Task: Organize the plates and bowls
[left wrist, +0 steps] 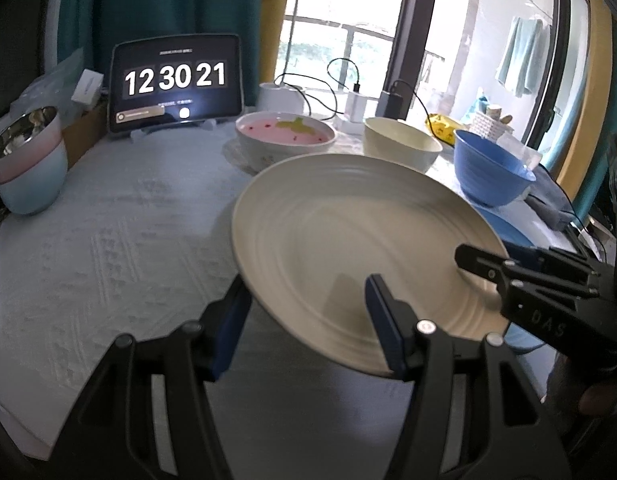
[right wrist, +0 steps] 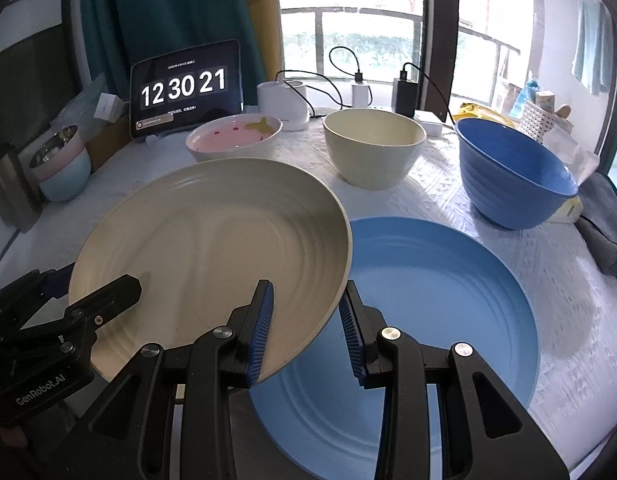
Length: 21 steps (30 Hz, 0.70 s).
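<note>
Holding up a cream plate (right wrist: 212,240) above the white tablecloth (right wrist: 448,196), tilted, with its right edge over a blue plate (right wrist: 448,280) lying flat on the cloth. Pinching the near rim of the cream plate with the right gripper (right wrist: 307,286): one blue pad on the upper face, the other against the edge from below. Straddling the rim on its left side with the left gripper (left wrist: 308,284), one finger under and one above; hard to tell whether pressed on it or only spread around it. Behind, along the far side of the cloth: a bowl with pink inside (right wrist: 232,140), then a cream bowl (right wrist: 372,148), then a blue bowl (right wrist: 508,176), all upright and apart from each other. At far left, two small bowls (right wrist: 64,172) stacked, pink in light blue. Showing 12 30 21 on a tablet (right wrist: 184,88) standing behind the bowls
</note>
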### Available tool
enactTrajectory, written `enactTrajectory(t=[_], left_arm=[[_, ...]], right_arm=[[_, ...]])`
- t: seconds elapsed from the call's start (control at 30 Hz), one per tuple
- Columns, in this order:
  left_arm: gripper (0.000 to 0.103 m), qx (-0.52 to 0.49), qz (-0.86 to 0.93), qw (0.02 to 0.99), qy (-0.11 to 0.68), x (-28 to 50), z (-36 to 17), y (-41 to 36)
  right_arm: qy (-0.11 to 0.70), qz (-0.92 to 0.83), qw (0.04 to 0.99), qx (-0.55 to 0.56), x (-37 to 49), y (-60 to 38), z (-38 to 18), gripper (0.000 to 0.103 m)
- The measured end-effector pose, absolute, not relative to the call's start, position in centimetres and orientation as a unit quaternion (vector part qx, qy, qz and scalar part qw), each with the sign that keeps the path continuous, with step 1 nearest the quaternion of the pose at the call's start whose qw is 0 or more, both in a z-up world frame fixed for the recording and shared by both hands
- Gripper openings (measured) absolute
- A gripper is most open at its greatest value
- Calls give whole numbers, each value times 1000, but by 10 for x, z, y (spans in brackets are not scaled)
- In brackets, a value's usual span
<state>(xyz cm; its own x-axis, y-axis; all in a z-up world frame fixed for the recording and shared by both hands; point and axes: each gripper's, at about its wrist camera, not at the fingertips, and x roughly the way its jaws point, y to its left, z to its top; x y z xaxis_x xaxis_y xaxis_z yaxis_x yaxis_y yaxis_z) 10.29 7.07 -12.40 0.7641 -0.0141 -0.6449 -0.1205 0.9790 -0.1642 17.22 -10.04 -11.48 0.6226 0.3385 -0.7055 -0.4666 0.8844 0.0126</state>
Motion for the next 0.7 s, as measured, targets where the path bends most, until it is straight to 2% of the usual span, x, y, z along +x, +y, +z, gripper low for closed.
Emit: enactTrajectory(t=[0.7], left_arm=[[60,-68,6,932,355,118,-123,28]], right_arm=[[375,198,904,-62,173,-143,-115,36]])
